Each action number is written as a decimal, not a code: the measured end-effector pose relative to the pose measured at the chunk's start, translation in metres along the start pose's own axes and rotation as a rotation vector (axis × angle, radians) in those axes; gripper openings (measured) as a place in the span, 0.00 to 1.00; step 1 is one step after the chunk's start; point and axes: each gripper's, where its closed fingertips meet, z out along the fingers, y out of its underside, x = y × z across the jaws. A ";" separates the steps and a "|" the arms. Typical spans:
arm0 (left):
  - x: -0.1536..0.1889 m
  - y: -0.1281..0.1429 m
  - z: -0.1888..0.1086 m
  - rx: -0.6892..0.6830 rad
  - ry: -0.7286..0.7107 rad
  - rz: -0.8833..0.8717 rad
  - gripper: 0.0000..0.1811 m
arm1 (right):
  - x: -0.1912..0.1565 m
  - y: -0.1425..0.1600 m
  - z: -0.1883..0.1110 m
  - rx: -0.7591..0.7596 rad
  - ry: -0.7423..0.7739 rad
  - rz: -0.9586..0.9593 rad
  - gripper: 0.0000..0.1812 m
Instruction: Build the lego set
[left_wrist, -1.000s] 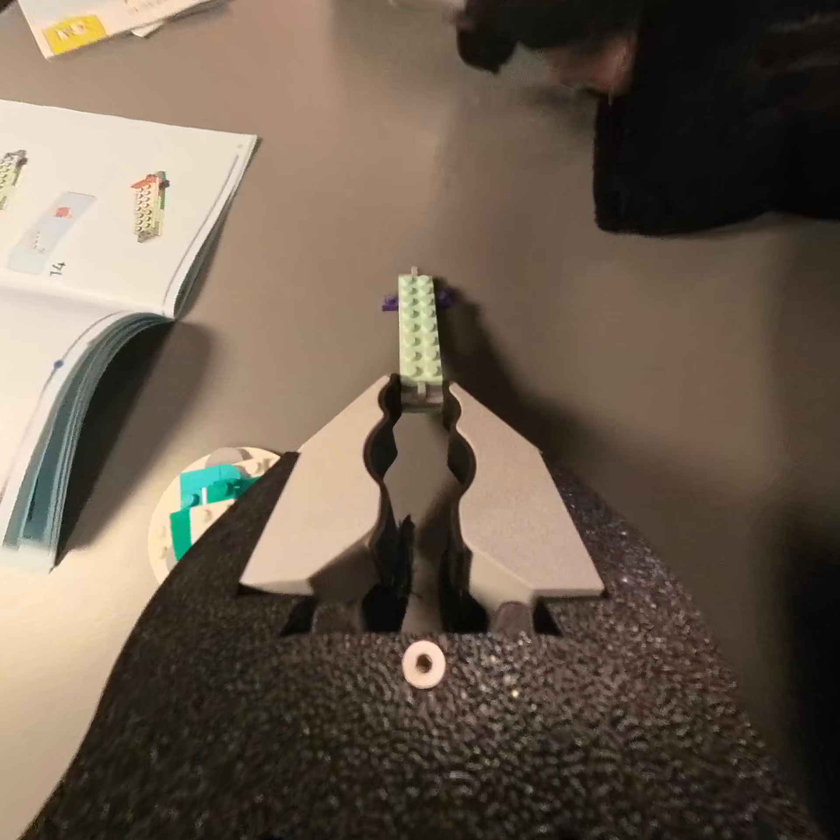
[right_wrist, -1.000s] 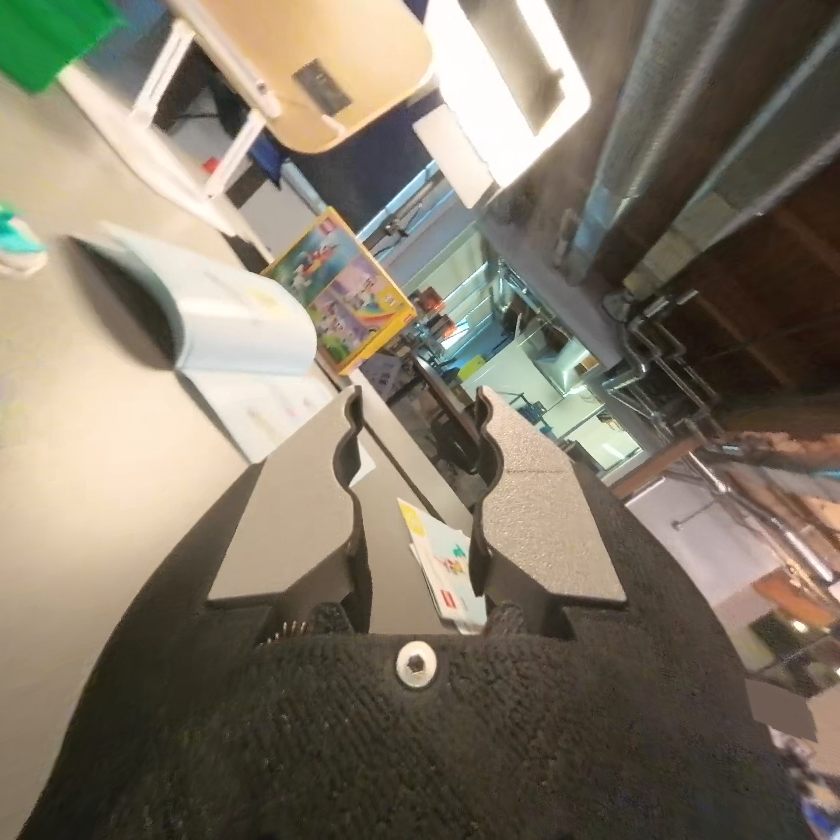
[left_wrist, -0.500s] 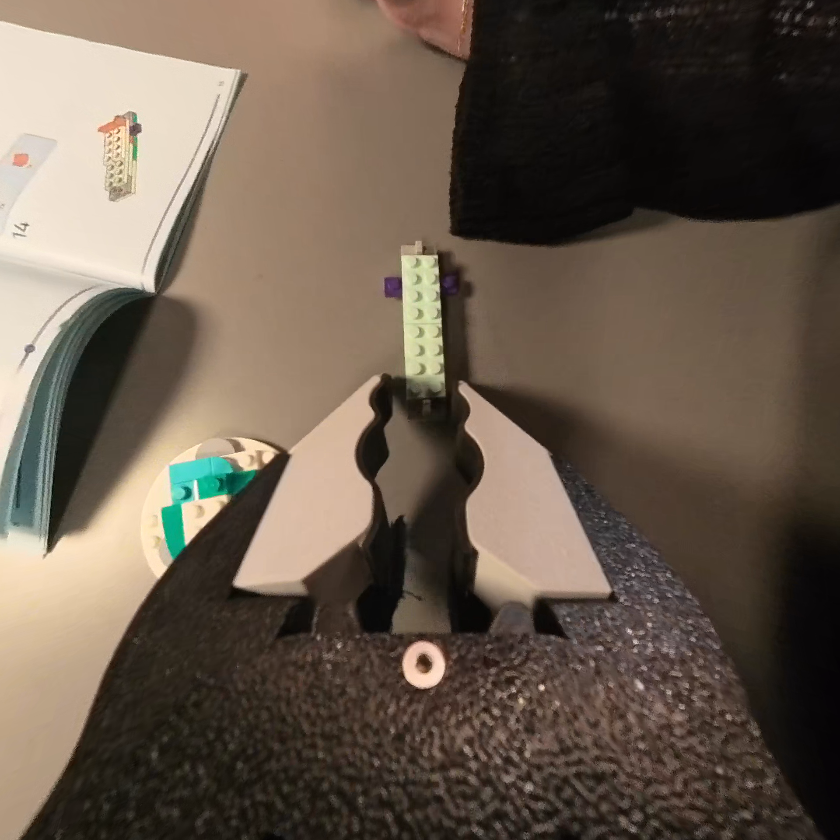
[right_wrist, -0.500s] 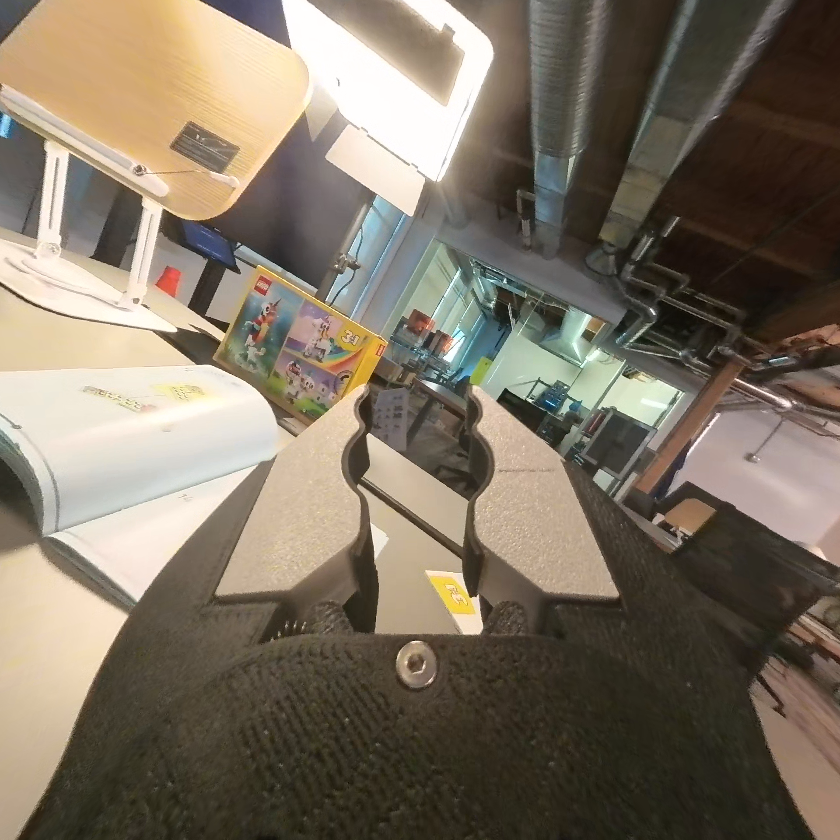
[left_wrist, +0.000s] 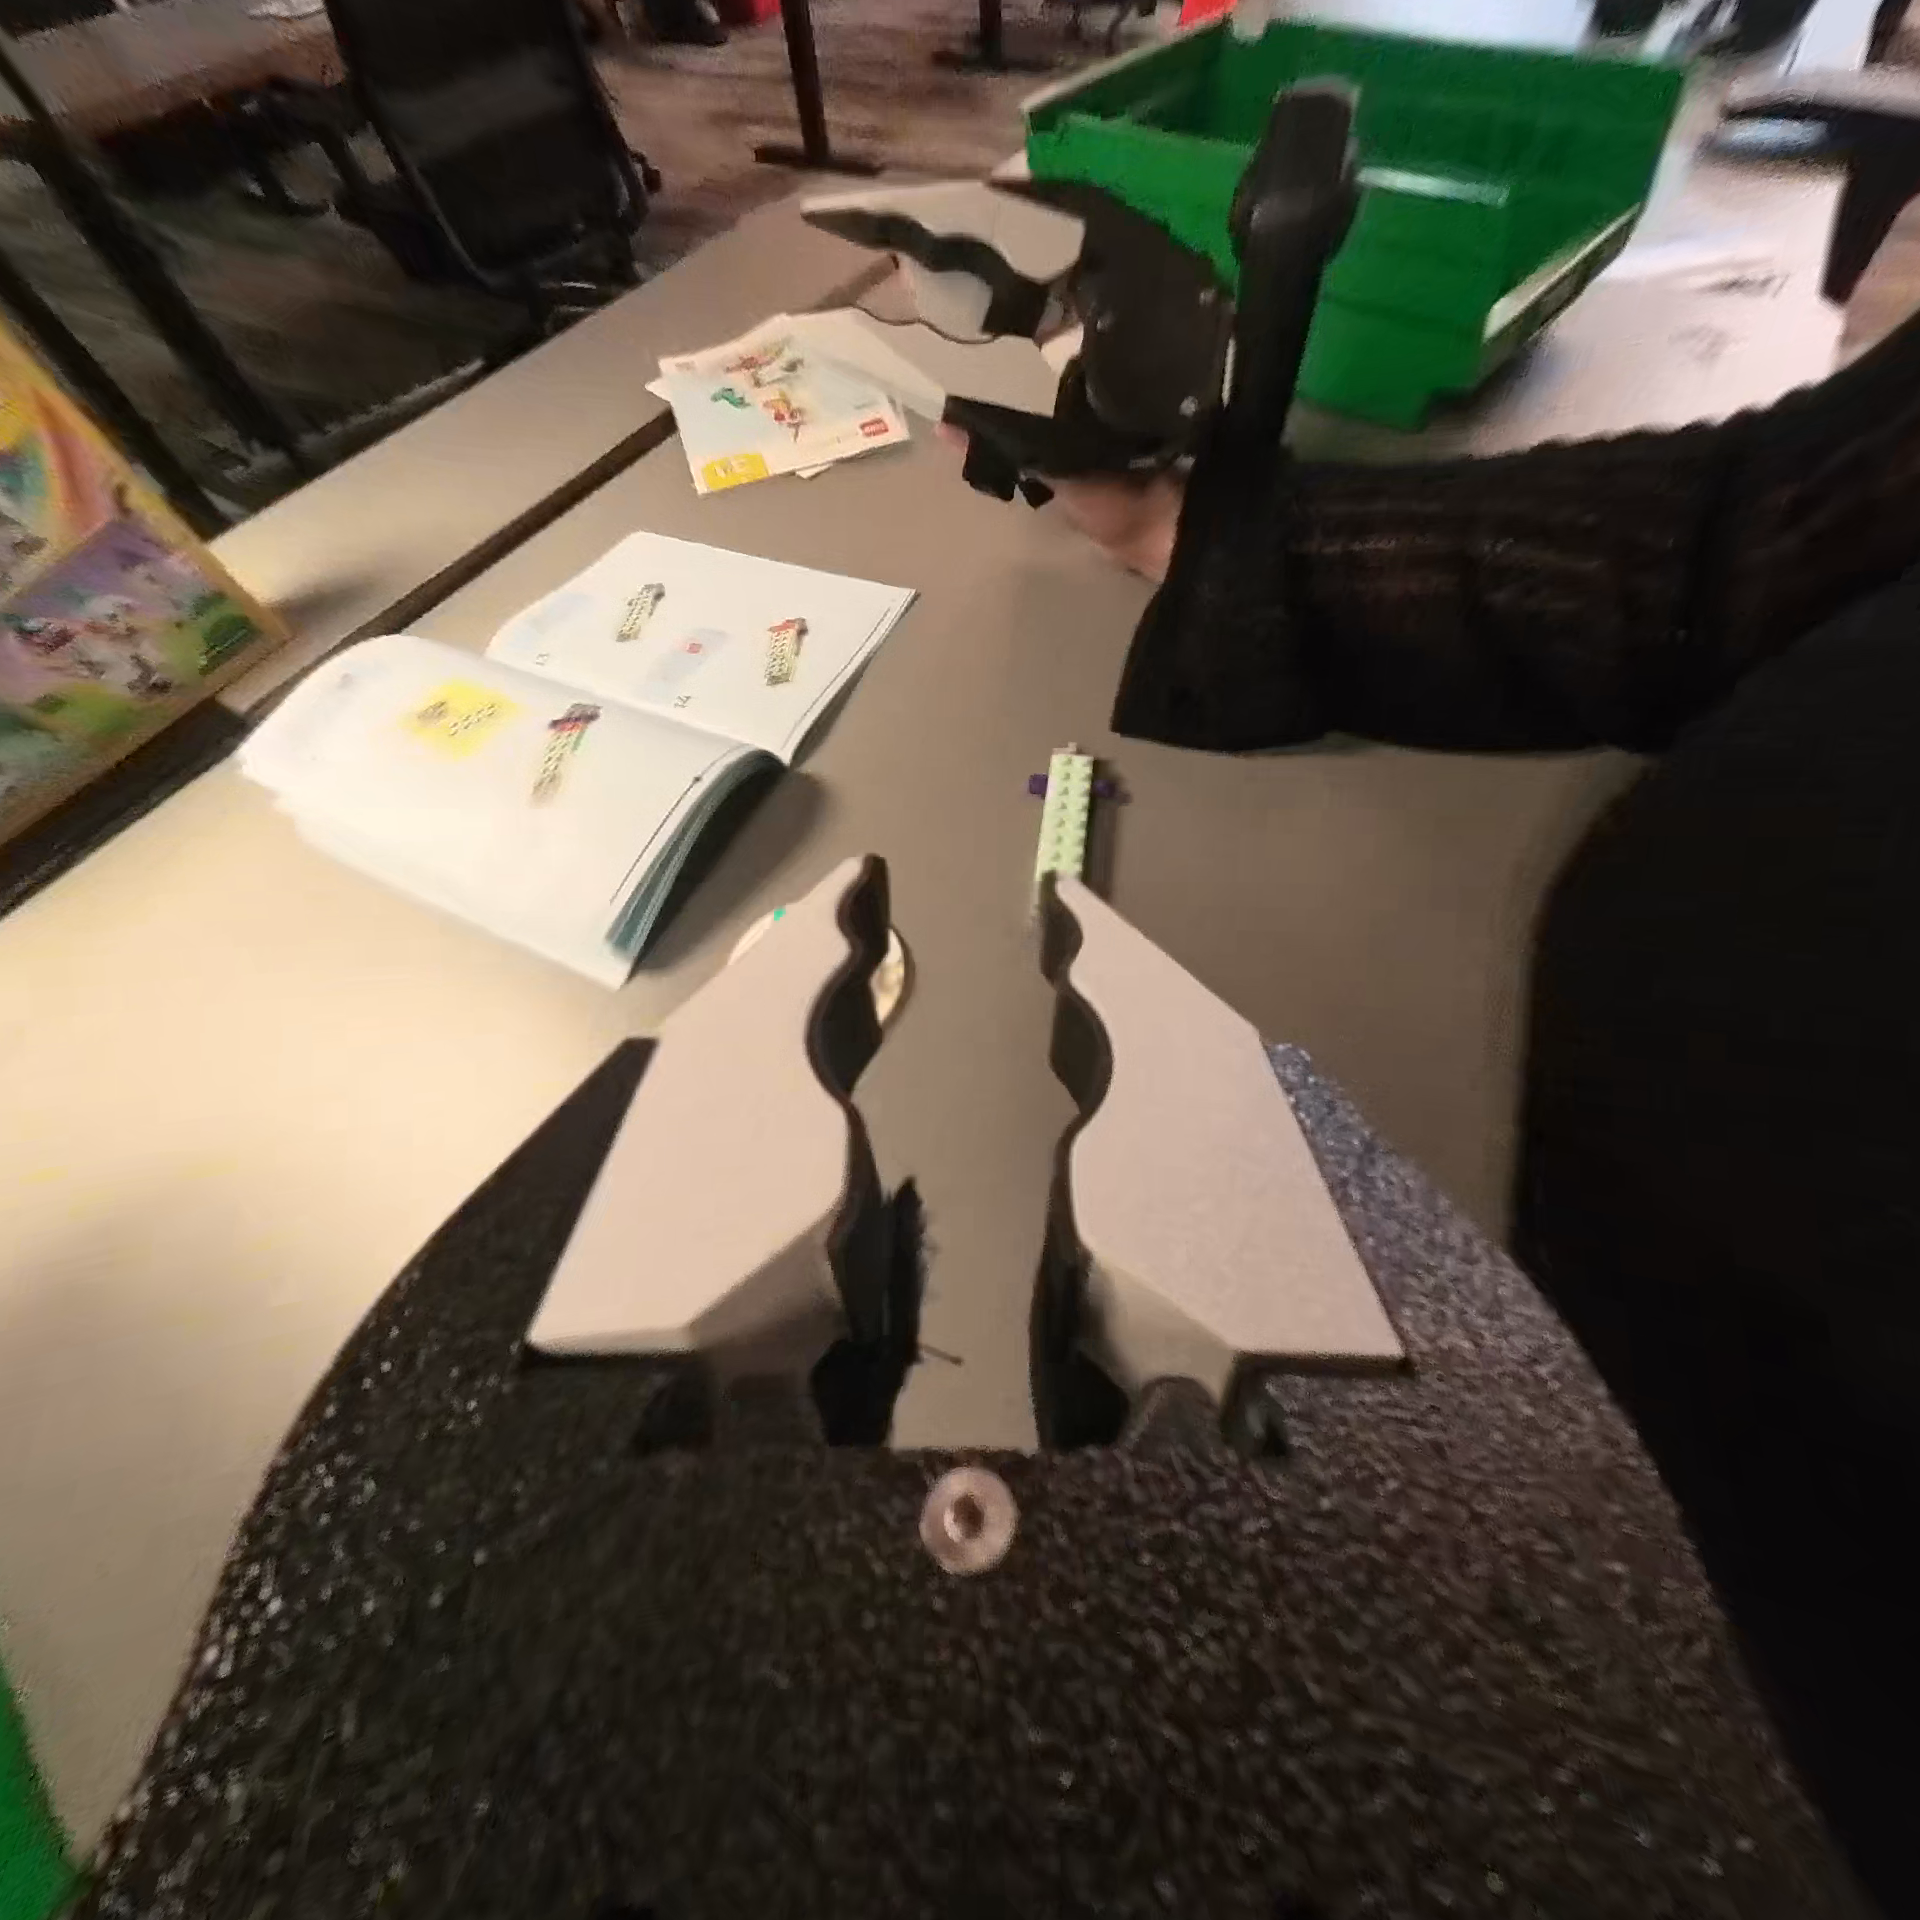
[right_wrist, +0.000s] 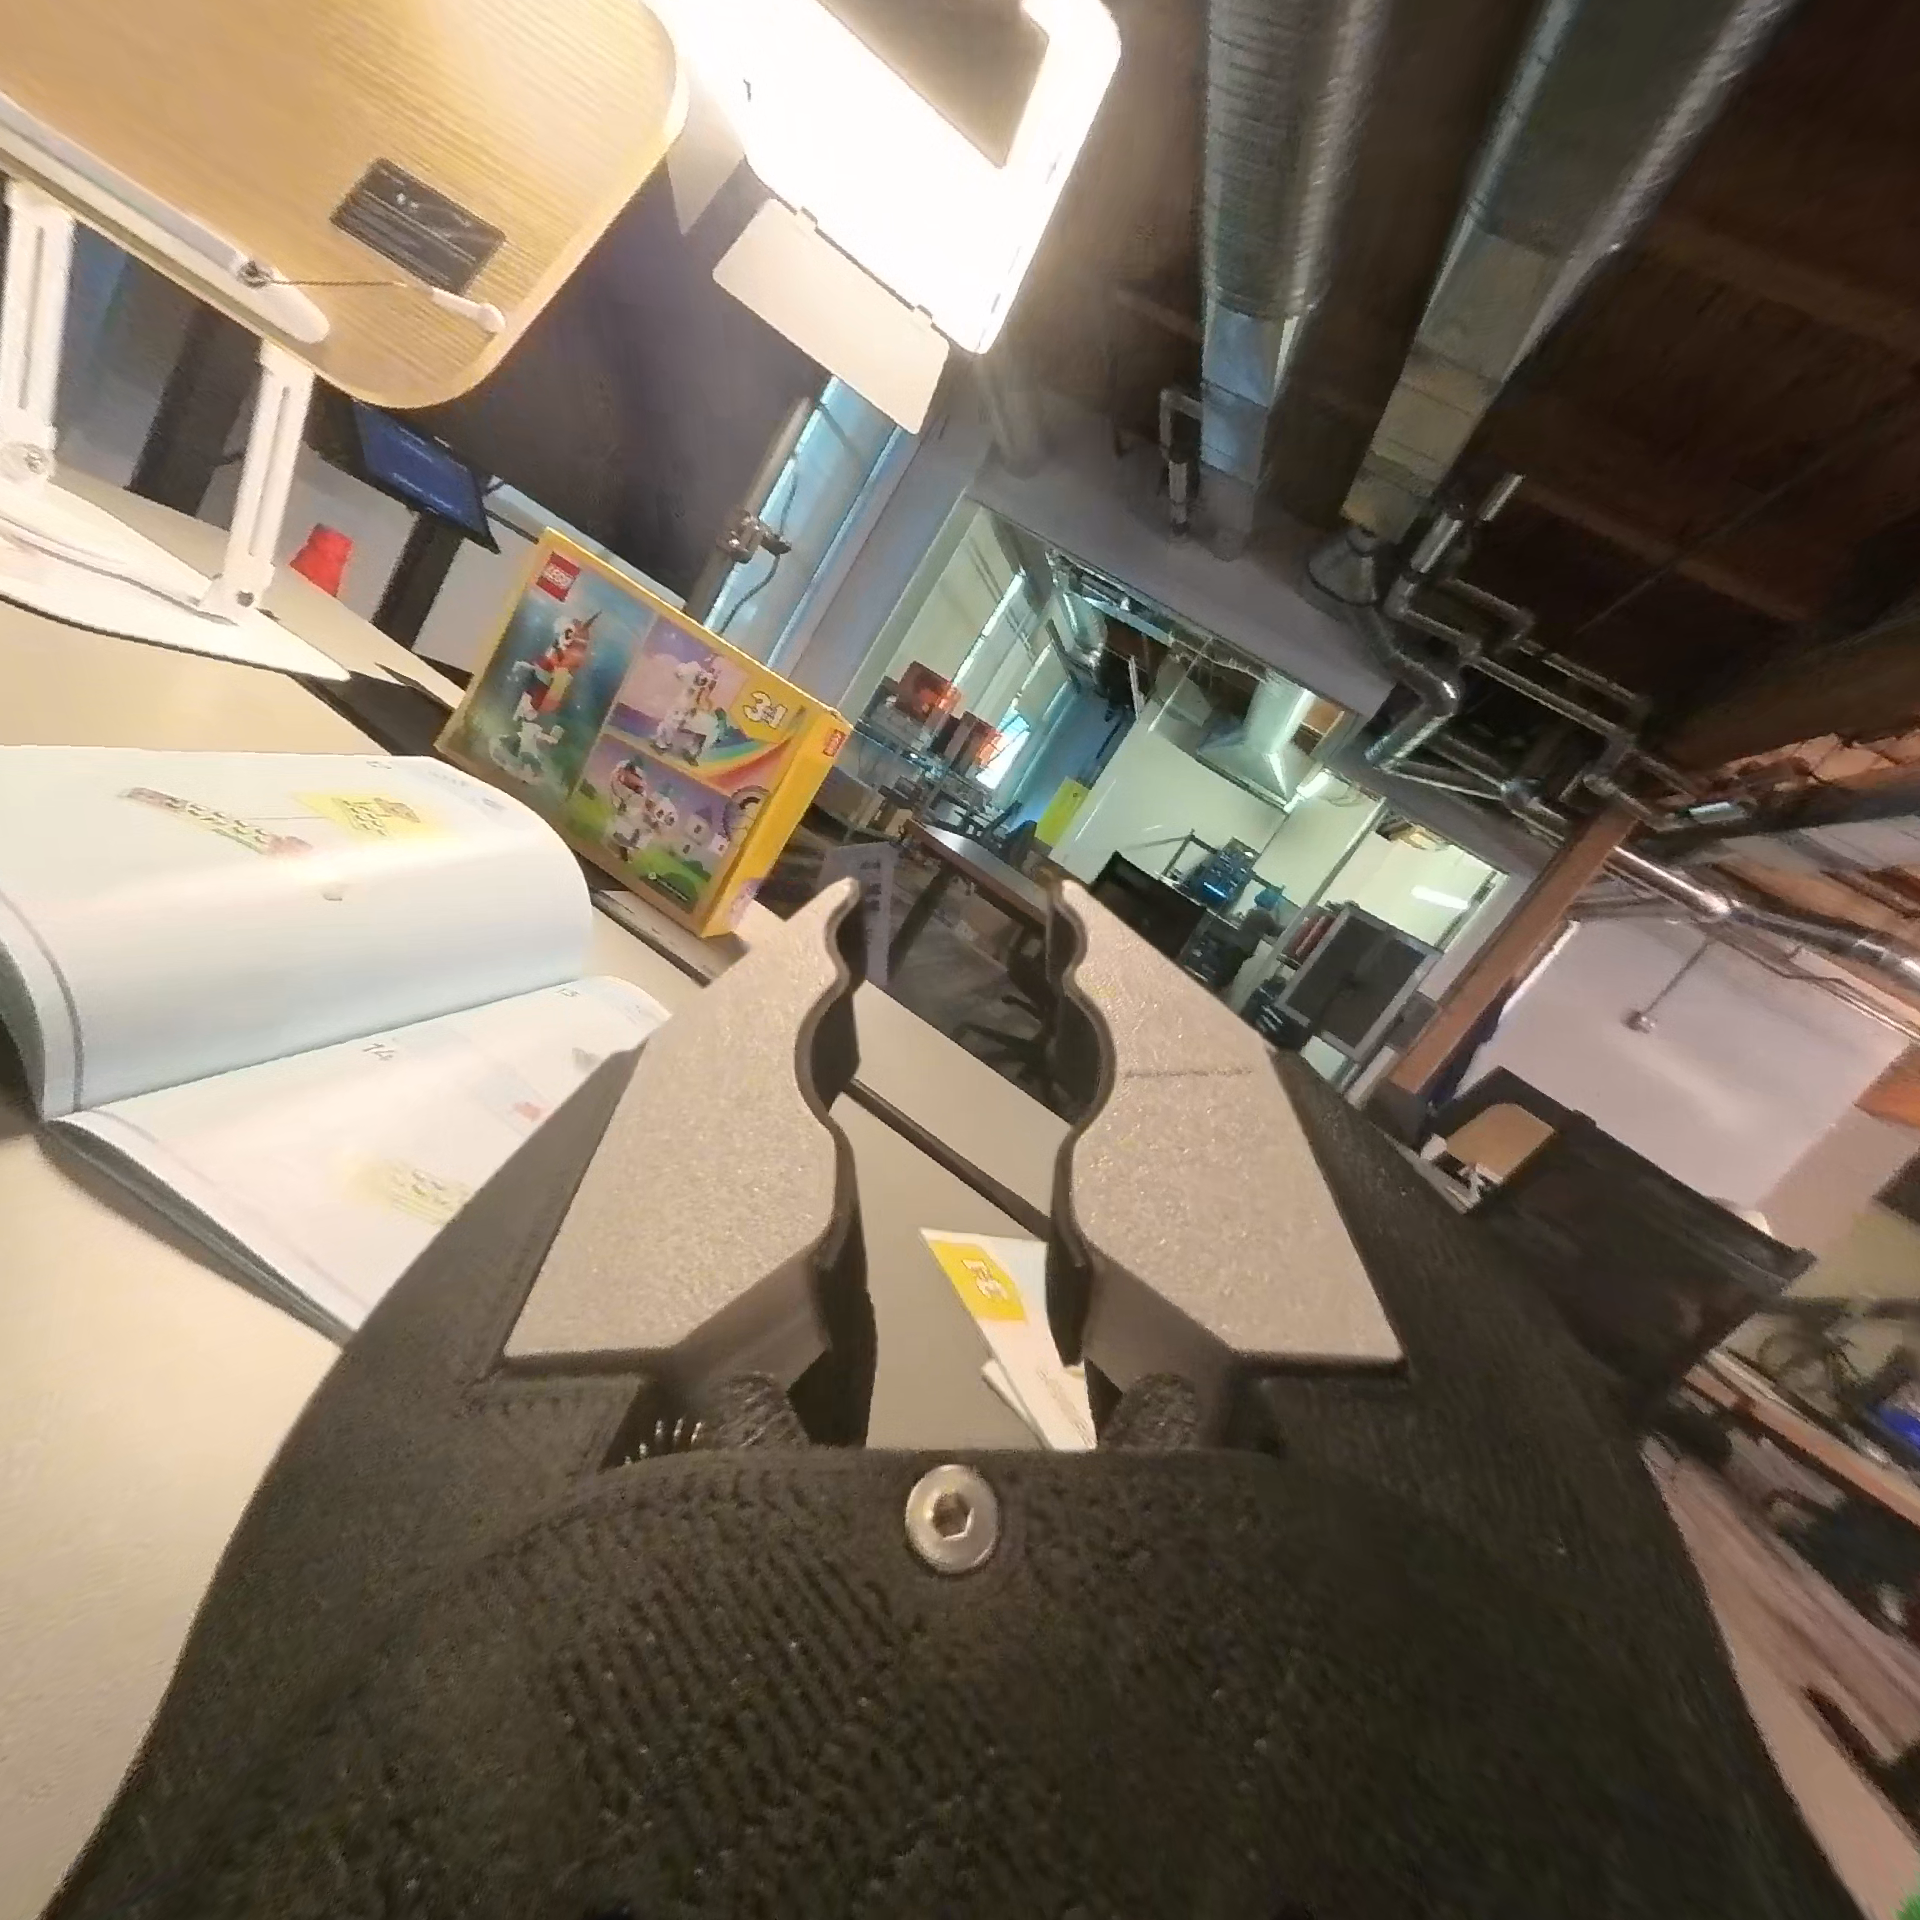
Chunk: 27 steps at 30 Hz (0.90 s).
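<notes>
A long light-green Lego assembly (left_wrist: 1067, 821) with small purple pieces at its far end lies flat on the grey table (left_wrist: 312, 1091). My left gripper (left_wrist: 964, 883) is open and empty; its right fingertip (left_wrist: 1051, 896) is just short of the assembly's near end. My right gripper (right_wrist: 951, 899) is open and empty, held above the table and pointing out into the room. It also shows far off in the left wrist view (left_wrist: 862, 249), held by a hand in a black sleeve (left_wrist: 1507, 592).
An open instruction booklet (left_wrist: 582, 748) lies left of the assembly. Small leaflets (left_wrist: 779, 410) lie farther back. A round white plate (left_wrist: 891, 977) is mostly hidden behind my left finger. A green bin (left_wrist: 1455, 177) stands at the back right. The Lego box (right_wrist: 644, 727) stands at the table's far side. Tip to tip, the grippers are about 30 centimetres apart. The long light-green Lego assembly (left_wrist: 1067, 821) lies around 15 centimetres away from my left fingertips.
My left gripper let go of the green assembly, opened wider and drew back, tilting up. My right gripper swung from a rolled pose to near level and stayed open.
</notes>
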 end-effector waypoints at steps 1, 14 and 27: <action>-0.002 -0.003 -0.018 0.017 -0.005 -0.040 0.15 | 0.004 0.001 -0.002 -0.007 0.021 0.004 0.18; -0.156 0.039 -0.227 -0.039 -0.530 -0.214 0.19 | 0.027 0.013 -0.030 -0.166 0.183 -0.098 0.15; -0.239 0.130 -0.221 -0.297 -0.472 -0.302 0.16 | 0.043 0.026 -0.047 -0.320 0.327 -0.167 0.13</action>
